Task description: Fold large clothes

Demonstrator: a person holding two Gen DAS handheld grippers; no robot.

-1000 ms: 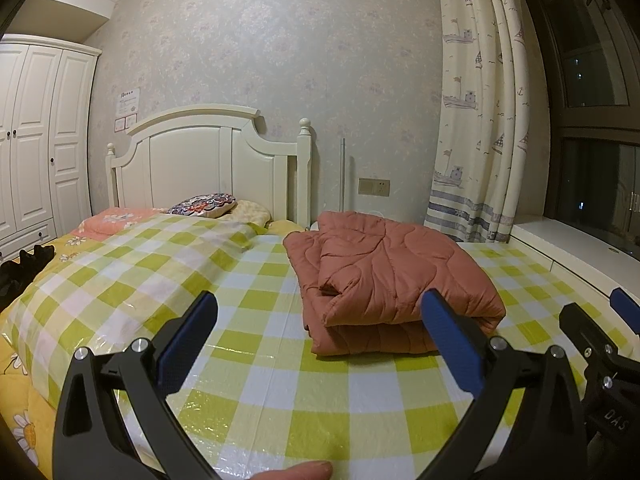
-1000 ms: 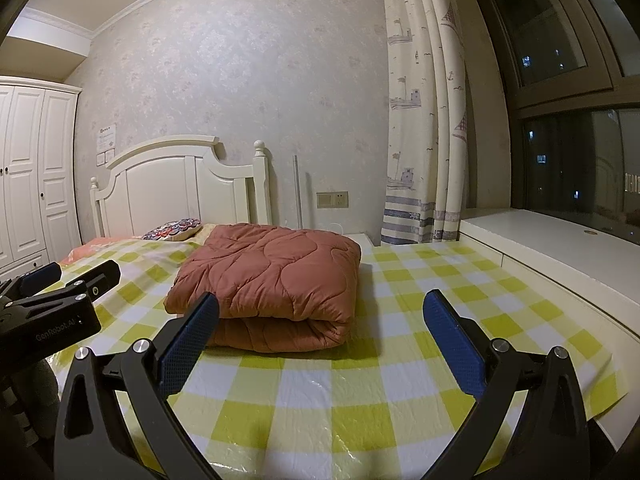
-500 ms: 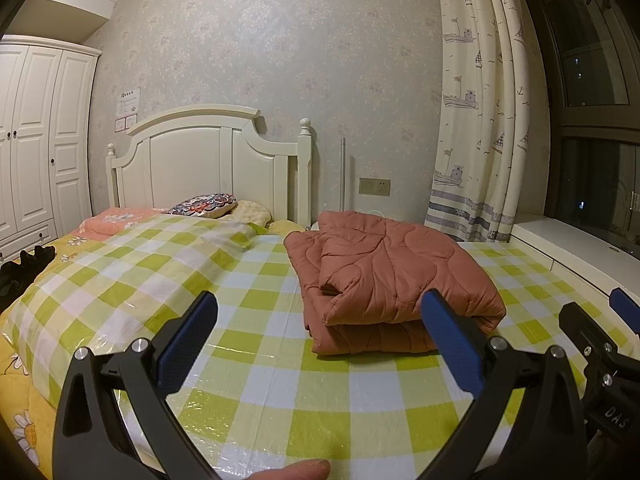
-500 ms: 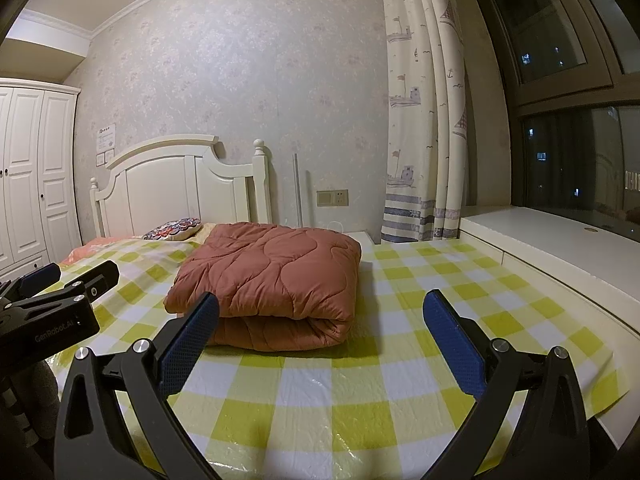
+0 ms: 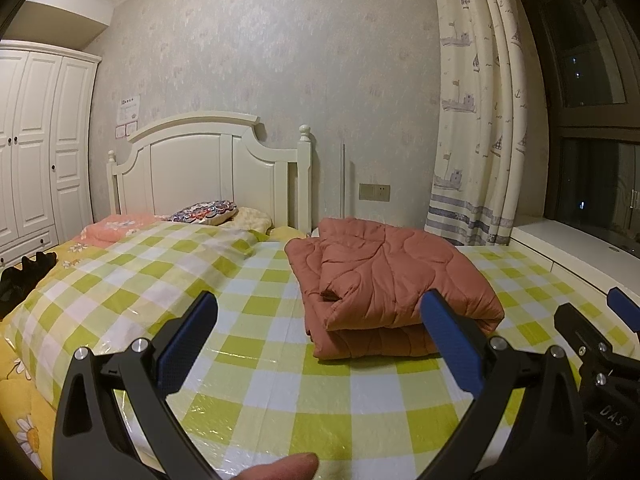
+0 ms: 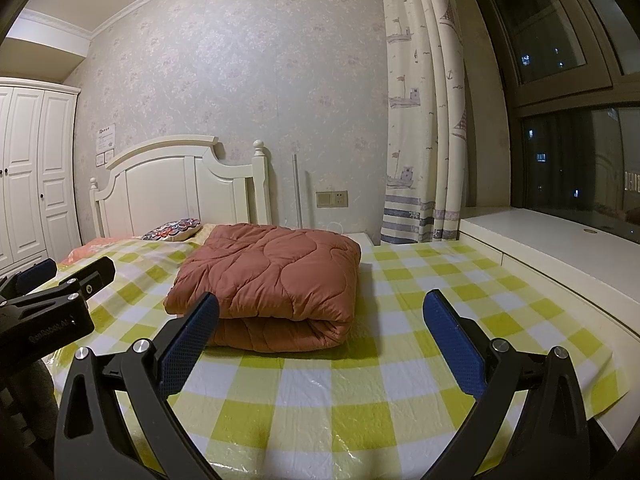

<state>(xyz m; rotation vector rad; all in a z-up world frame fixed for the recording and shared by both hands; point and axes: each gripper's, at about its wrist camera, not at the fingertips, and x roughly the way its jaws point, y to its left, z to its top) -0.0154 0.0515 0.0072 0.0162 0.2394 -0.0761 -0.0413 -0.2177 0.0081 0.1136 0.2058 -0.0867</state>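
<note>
A bedroom at night: pale floral wall (image 5: pixel 280 60), dark window (image 6: pixel 580 168) on the right, a white wardrobe (image 5: pixel 36 144) on the left. The bed (image 5: pixel 52 412) fills the lower part of both views, its white headboard (image 5: pixel 208 172) against the wall, and a yellow-green checked sheet (image 6: pixel 360 392) with a glossy look lies over it. A curtain (image 5: pixel 476 120) printed with boats hangs beside the window, above a white ledge (image 6: pixel 560 248).

The quilt (image 6: pixel 276 276), rust-brown and stitched in curves, lies folded in a thick stack on the checked sheet, toward the headboard end and nearer the window side. Behind it, by the headboard, rests a patterned pillow (image 5: pixel 204 213). Something dark lies at the bed's far left edge (image 5: pixel 20 276); I cannot tell what it is.

The left hand-held gripper (image 5: pixel 318 320) hovers short of the quilt with its blue-padded jaws spread wide, holding nothing. The right hand-held gripper (image 6: pixel 320 320) is likewise spread wide and empty, with the quilt just beyond its left finger. Each shows at the edge of the other's view. A fingertip (image 5: pixel 280 468) pokes in at the bottom of the left view.
</note>
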